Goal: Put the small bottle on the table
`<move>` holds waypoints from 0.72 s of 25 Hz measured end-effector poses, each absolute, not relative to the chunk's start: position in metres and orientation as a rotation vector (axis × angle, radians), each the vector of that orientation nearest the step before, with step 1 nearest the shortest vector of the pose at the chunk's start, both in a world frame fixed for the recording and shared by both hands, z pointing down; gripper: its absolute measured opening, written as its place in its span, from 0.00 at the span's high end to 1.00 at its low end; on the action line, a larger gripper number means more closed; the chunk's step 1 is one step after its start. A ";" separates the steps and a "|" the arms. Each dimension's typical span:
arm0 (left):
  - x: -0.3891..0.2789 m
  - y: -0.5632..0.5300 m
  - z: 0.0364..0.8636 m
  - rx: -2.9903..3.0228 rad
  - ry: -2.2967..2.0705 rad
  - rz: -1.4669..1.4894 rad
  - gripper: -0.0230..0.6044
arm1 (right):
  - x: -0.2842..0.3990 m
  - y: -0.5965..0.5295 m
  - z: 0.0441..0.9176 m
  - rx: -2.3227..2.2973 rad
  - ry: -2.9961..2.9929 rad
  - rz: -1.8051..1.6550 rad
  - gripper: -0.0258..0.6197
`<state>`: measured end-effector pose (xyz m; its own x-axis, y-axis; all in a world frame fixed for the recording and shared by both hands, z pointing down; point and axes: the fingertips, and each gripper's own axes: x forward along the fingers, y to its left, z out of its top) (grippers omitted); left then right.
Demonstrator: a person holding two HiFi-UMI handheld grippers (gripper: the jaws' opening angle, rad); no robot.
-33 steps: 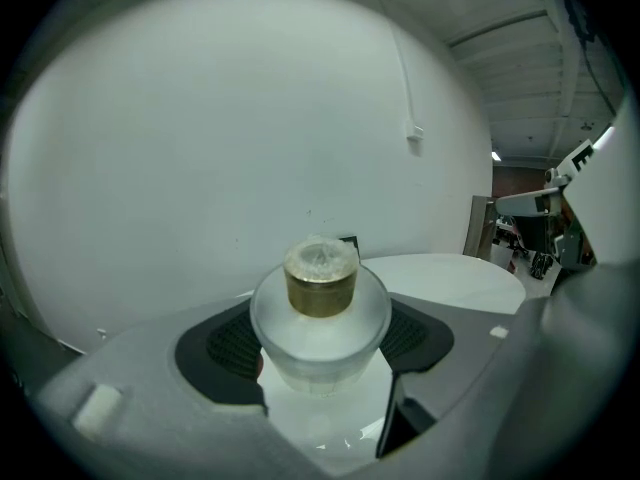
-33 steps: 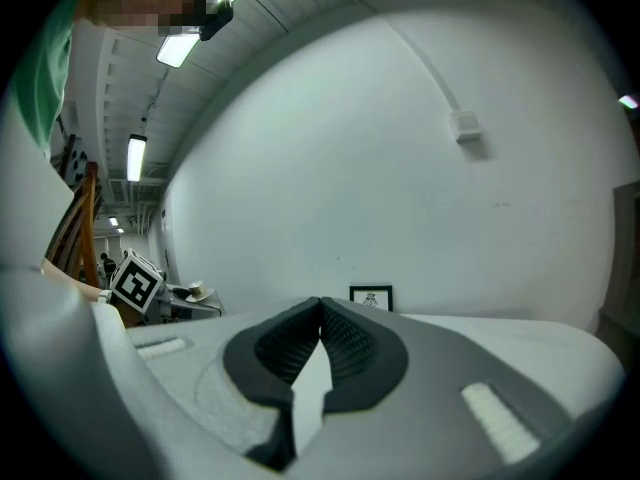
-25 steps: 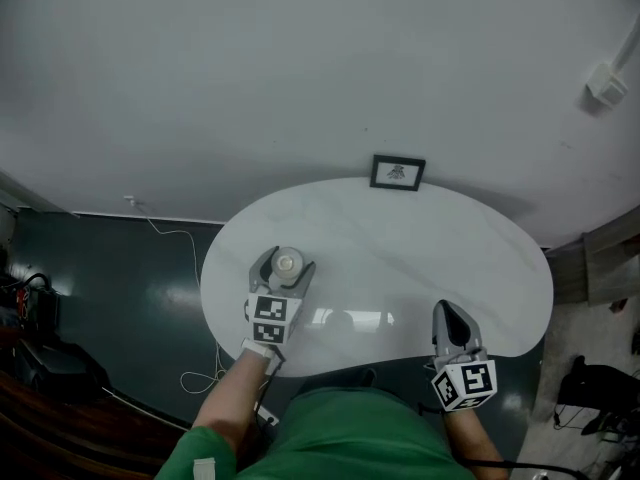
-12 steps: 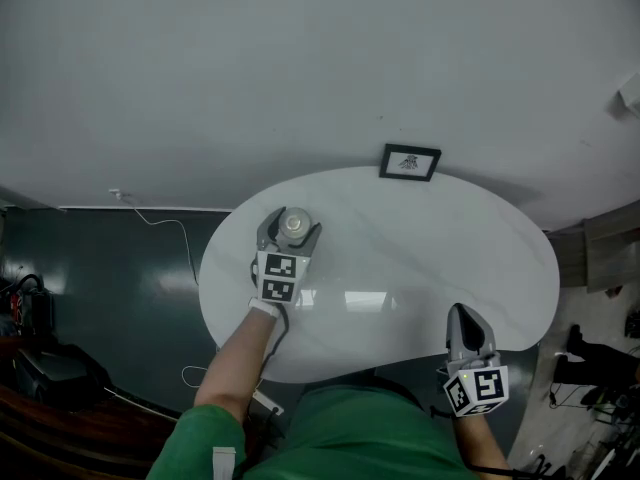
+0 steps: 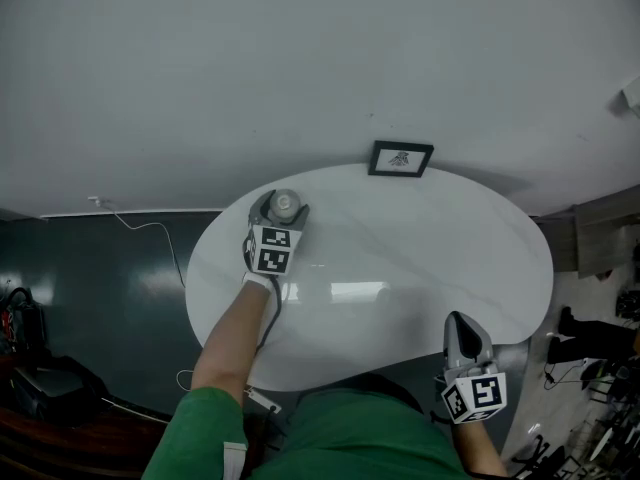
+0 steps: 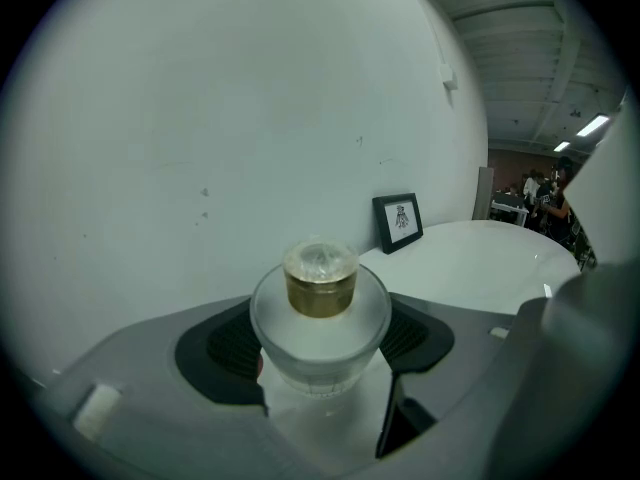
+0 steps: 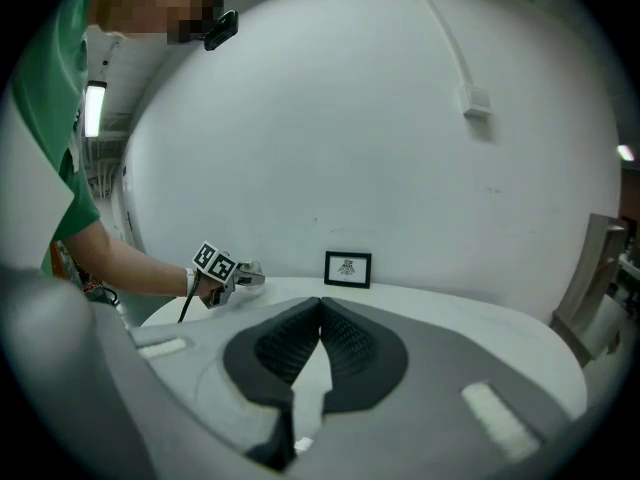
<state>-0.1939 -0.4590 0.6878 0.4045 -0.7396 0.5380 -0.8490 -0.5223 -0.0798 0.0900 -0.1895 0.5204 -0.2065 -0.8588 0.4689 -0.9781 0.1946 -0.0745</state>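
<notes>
At nine o'clock in the head view lies a dark teal floor. From seven o'clock a bare forearm in a green sleeve reaches up over the white, rounded table. It carries the left gripper, which sits over the table's ten o'clock part, close to the far-left rim. In the left gripper view its jaws stand wide apart, with the dark pads pressed against either side of the small bottle, so the tongs are clamped on it. The bottle is upright, with a frosted round body, a gold collar and a clear stopper. Whether its base touches the table top cannot be told.

At twelve o'clock on the table, against the pale wall, stands a small black-framed picture. It is well apart from the bottle and to its right.

At the table's five o'clock edge, near the person's body, is the right gripper, pointing toward the far side. In the right gripper view its two jaws meet at the tips and nothing is between them: these tongs are closed and empty. From there the picture shows at twelve o'clock and the left gripper at ten o'clock
</notes>
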 end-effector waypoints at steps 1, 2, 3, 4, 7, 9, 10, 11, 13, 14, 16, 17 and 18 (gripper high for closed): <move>-0.194 -0.462 0.693 2.443 -1.405 0.784 0.42 | 0.090 -0.190 0.523 1.735 -2.146 0.531 0.96; -0.193 -0.464 0.697 2.433 -1.403 0.787 0.42 | 0.090 -0.190 0.525 1.735 -2.141 0.543 0.96; -0.193 -0.466 0.701 2.425 -1.401 0.789 0.42 | 0.090 -0.190 0.526 1.735 -2.138 0.551 0.96; -0.193 -0.467 0.703 2.417 -1.398 0.790 0.42 | 0.089 -0.191 0.526 1.732 -2.136 0.555 0.96; -0.192 -0.470 0.709 2.407 -1.392 0.796 0.42 | 0.086 -0.194 0.528 1.721 -2.137 0.556 0.96; -0.192 -0.472 0.711 2.408 -1.386 0.803 0.42 | 0.083 -0.197 0.529 1.716 -2.140 0.558 0.96; -0.193 -0.473 0.712 2.408 -1.382 0.807 0.42 | 0.081 -0.199 0.530 1.713 -2.143 0.559 0.96; -0.193 -0.472 0.713 2.406 -1.378 0.811 0.42 | 0.080 -0.200 0.530 1.711 -2.147 0.559 0.96; -0.194 -0.472 0.715 2.396 -1.372 0.818 0.42 | 0.077 -0.202 0.529 1.705 -2.154 0.560 0.96; -0.195 -0.473 0.715 2.391 -1.372 0.820 0.42 | 0.075 -0.203 0.529 1.701 -2.156 0.562 0.96; -0.196 -0.473 0.716 2.389 -1.372 0.821 0.42 | 0.072 -0.203 0.528 1.695 -2.159 0.563 0.96; -0.196 -0.473 0.716 2.392 -1.372 0.821 0.42 | 0.071 -0.203 0.528 1.692 -2.161 0.563 0.96; -0.196 -0.473 0.716 2.396 -1.371 0.822 0.42 | 0.069 -0.203 0.528 1.691 -2.163 0.563 0.96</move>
